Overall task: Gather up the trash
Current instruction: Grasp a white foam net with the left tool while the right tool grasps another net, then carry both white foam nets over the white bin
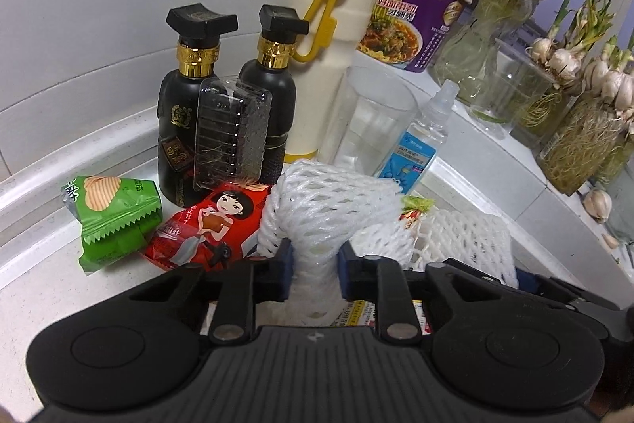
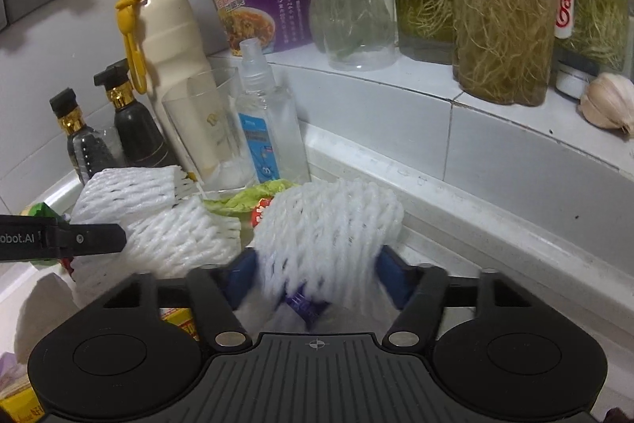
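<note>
left claw [image 1: 316, 266] pinches foam net [image 1: 317, 209] before black bottles [image 1: 186, 113], glass [image 1: 372, 121].

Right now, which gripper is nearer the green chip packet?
Left. The left gripper, pinching a white foam net, sits just right of the green chip packet. The right gripper clamps another foam net farther right.

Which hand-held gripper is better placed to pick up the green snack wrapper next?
Left, probably. The green snack wrapper lies just left of the left hand-held gripper, though it already pinches a white foam net.
</note>
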Demonstrator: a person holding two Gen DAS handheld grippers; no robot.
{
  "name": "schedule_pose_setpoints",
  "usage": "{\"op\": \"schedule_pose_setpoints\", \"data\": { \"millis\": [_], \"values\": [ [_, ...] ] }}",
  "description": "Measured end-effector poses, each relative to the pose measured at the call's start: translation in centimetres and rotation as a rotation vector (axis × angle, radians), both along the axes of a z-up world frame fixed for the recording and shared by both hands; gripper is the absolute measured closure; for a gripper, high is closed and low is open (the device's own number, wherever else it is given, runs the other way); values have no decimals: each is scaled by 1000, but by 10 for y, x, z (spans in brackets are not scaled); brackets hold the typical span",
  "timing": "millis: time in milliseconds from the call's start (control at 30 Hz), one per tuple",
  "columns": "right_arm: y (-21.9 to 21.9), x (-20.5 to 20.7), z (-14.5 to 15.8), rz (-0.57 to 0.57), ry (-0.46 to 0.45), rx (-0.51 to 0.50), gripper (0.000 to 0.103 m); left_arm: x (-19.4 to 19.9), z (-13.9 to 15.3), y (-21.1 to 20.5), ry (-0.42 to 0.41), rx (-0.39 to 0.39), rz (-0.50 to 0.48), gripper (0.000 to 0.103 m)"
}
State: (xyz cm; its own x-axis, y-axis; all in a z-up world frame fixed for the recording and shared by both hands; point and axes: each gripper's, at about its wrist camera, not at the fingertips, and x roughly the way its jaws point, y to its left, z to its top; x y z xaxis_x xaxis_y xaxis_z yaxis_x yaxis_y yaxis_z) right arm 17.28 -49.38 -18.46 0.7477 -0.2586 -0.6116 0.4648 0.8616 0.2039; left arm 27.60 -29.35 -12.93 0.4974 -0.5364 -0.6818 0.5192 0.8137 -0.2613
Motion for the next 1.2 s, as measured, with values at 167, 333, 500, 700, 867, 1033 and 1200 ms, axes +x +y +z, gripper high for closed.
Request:
{"op": "schedule_pose_setpoints", "data": {
  "millis": [167, 333, 500, 700, 867, 1033, 1200],
  "values": [
    [-4, -6, 11, -26, -15, 23, 68, -7, 13, 1, -27, -10, -8, 89],
    [-7, -15, 24, -46, -35, 58, 74, -12, 27, 9, -46, -25, 5, 90],
    [-4, -25, 42, -51, -68, 57, 75, -19, 44, 21, -68, -48, 14, 90],
    [7, -36, 66, -45, -94, 39, 75, -29, 62, 35, -88, -65, 28, 90],
    [21, -43, 85, -29, -110, 21, 75, -39, 75, 49, -98, -77, 39, 90],
    [35, -52, 101, -18, -124, 15, 75, -48, 86, 67, -104, -88, 54, 90],
    [56, -69, 117, 6, -142, 12, 75, -59, 95, 90, -103, -102, 67, 90]
  ]
}}
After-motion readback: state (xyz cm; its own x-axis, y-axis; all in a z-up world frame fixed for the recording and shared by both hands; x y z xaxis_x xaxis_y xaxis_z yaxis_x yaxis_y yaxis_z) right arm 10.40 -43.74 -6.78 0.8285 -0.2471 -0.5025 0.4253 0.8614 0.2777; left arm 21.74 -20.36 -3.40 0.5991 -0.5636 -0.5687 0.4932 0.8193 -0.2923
